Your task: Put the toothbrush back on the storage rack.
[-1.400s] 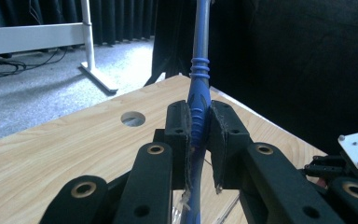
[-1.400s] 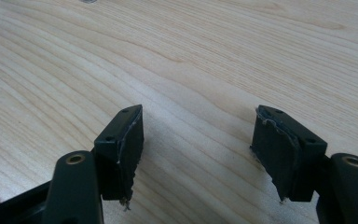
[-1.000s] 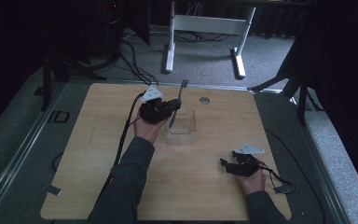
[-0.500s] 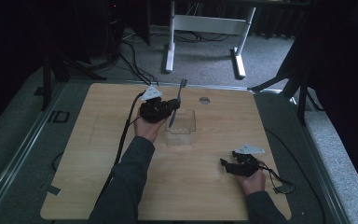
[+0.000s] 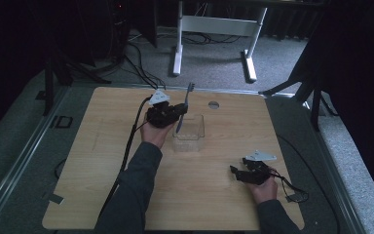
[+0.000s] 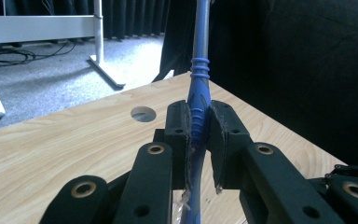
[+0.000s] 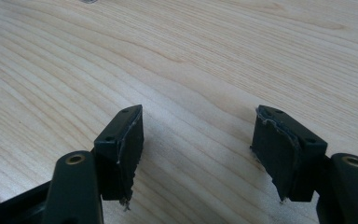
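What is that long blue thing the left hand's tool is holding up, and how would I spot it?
Start at the wooden table, then find the clear plastic box near its middle. Just left of it, the left gripper clamps a toothbrush: slim, blue-handled, standing almost upright, its lower end pointing toward the box.

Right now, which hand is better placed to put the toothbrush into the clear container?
Left. Its fingers already clamp the toothbrush over the clear container; the right gripper rests open, apart.
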The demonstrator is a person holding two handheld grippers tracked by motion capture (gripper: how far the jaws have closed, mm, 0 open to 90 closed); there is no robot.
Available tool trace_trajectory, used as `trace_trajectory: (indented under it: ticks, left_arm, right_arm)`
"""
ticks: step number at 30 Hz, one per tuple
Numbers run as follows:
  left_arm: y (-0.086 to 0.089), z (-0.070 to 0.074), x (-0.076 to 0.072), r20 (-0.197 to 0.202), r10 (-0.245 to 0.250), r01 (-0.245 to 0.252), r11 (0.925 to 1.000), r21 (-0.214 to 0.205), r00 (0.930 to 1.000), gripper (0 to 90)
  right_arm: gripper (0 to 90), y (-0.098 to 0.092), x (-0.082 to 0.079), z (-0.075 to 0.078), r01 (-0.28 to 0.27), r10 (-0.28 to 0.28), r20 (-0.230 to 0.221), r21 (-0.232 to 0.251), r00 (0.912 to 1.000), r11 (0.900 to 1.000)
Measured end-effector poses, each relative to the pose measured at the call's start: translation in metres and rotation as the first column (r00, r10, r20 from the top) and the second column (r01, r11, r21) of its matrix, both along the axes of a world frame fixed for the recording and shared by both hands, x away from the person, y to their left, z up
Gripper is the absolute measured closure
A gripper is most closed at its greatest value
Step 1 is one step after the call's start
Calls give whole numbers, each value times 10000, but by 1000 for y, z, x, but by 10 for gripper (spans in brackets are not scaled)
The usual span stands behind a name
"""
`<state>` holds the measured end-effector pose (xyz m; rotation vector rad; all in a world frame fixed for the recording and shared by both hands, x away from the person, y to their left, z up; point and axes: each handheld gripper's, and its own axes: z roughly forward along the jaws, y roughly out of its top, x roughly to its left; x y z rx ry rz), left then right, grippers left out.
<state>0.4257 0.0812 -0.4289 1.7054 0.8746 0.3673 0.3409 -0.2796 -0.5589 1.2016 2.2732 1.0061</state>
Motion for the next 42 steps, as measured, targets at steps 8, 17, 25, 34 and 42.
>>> trace_trajectory:
  ticks: [8,17,25,34,42]
  left_arm:
    - [-1,-4,2,-27,-1,1,9999,162,10000,786]
    - [-3,-9,6,-172,44,-39,9995,298,9998,786]
    - [-7,-13,7,-325,-20,34,9991,423,9995,785]
    - [-15,-22,8,-592,-144,199,9956,917,9981,785]
    - [-17,-34,6,-932,-257,377,9909,1295,9953,783]
  right_arm:
    - [332,0,0,0,1,-1,1,11,10000,10000]
    - [332,0,0,0,-3,3,-3,27,10000,10000]
    - [332,0,0,0,-4,4,-3,22,10000,10000]
    - [332,0,0,0,-5,5,-5,23,10000,10000]
    - [332,0,0,0,-10,10,10,16,10000,10000]
